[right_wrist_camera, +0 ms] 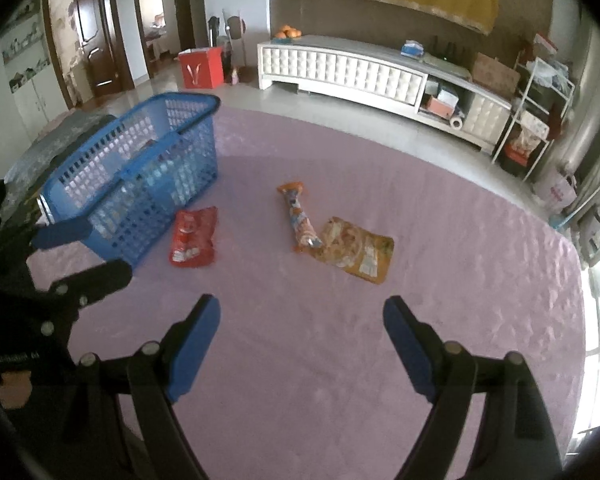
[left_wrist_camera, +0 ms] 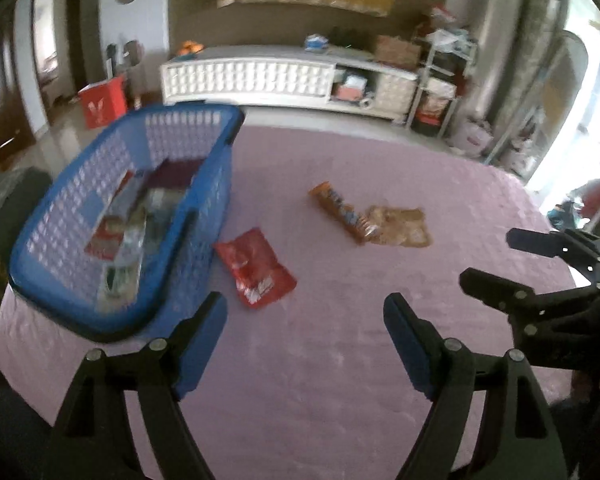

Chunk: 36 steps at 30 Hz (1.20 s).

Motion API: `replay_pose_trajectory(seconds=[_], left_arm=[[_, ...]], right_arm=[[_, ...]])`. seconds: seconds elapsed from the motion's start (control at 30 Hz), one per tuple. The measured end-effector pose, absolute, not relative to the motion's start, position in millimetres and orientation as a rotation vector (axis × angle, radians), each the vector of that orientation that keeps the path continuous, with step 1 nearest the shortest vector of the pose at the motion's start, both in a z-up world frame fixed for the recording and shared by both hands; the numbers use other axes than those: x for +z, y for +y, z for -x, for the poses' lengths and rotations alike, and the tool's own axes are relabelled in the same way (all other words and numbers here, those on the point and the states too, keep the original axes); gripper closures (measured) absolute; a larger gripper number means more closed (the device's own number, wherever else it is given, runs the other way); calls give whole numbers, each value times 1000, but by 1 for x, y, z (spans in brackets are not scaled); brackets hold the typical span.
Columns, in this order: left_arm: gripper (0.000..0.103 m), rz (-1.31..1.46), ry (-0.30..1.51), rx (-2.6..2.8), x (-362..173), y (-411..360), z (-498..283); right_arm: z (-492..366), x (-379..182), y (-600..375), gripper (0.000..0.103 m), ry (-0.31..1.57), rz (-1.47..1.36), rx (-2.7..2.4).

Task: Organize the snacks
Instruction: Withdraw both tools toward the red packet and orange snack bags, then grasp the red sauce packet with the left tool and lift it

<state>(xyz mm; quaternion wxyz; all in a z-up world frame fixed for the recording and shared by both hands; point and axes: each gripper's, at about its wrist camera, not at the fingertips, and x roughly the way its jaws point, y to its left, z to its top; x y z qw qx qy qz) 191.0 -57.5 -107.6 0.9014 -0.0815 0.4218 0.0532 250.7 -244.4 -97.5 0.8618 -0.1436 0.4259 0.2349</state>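
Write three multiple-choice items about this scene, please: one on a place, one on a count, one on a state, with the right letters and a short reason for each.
1. Where does the red packet lie?
A. inside the blue basket
B. on the pink cover, beside the blue basket
C. on the white cabinet

2. How many snack packets lie loose on the pink cover?
A. one
B. three
C. five

3. How do the jaws of the right gripper stand?
A. open, with nothing between them
B. shut on the red packet
C. shut on the basket rim

Key: 1 B, it rests on the cover next to the blue basket's wall. 2 B, the red packet, the orange tube packet and the flat tan packet. 3 A, only bare cover shows between the wide-apart jaws.
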Motion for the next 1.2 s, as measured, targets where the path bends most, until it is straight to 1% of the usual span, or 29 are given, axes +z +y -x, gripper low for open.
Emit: replay_pose_trajectory(seconds=[0.33,0.43,0.53,0.8,1.0,1.2], left_arm=[[24,207,925,257,-163,-54,-221],[24,172,944,298,-176,-56,-234],[24,204,957,322,-186,-51,-243],[25,258,975,412,-204,-36,-266],[25,269,988,446,-217,-31,-281],[25,257,955,473,-217,-32,-297]], right_arm=[[-286,-153,-241,16,933,328,495],[-300,-163,-240,16,954,311,476],[-310,-171,-236,16,972,310,471],[-326,-185,-221,16,951,387,453],[-336,-193,-218,16,955,390,458],[-343,-198,-218,16,969,398,454]])
